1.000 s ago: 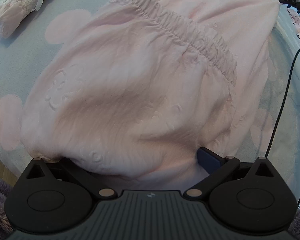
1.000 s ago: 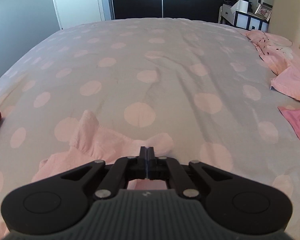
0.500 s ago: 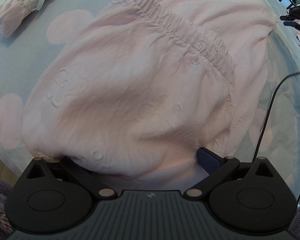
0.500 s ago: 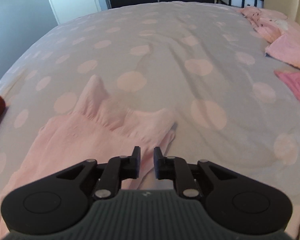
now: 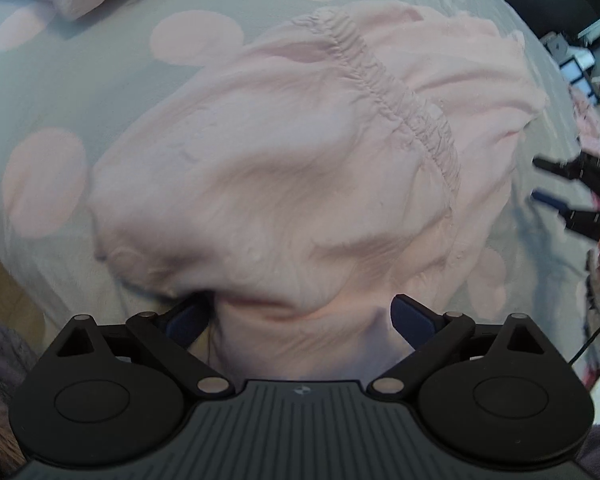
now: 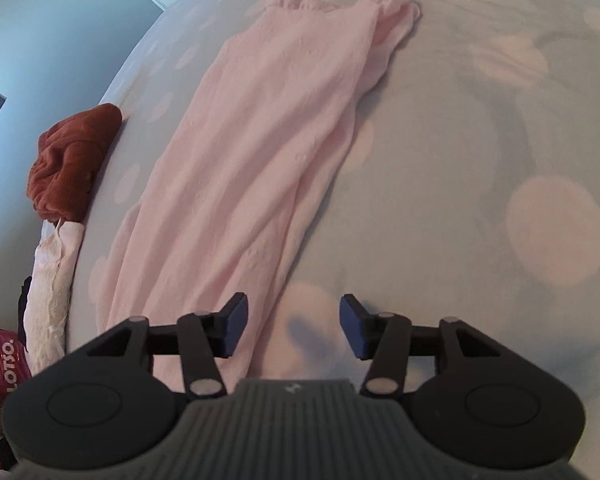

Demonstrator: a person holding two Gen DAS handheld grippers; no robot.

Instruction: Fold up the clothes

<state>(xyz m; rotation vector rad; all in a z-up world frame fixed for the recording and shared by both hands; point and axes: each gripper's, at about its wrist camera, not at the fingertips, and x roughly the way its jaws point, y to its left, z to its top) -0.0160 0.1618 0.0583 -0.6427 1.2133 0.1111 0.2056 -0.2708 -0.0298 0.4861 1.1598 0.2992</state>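
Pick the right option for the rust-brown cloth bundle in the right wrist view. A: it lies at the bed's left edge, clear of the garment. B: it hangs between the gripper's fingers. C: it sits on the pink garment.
A: the rust-brown bundle lies at the bed's left edge, with bare cover between it and the pink garment.

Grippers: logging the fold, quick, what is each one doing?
Left gripper: jaws wide, pink garment bunched between them; grip cannot be told.
Right gripper: opening, holding nothing.

This is a home bedroom. A bed (image 6: 440, 152) with a dotted cover fills the view. Clothes (image 6: 74, 160) lie piled at its edge.
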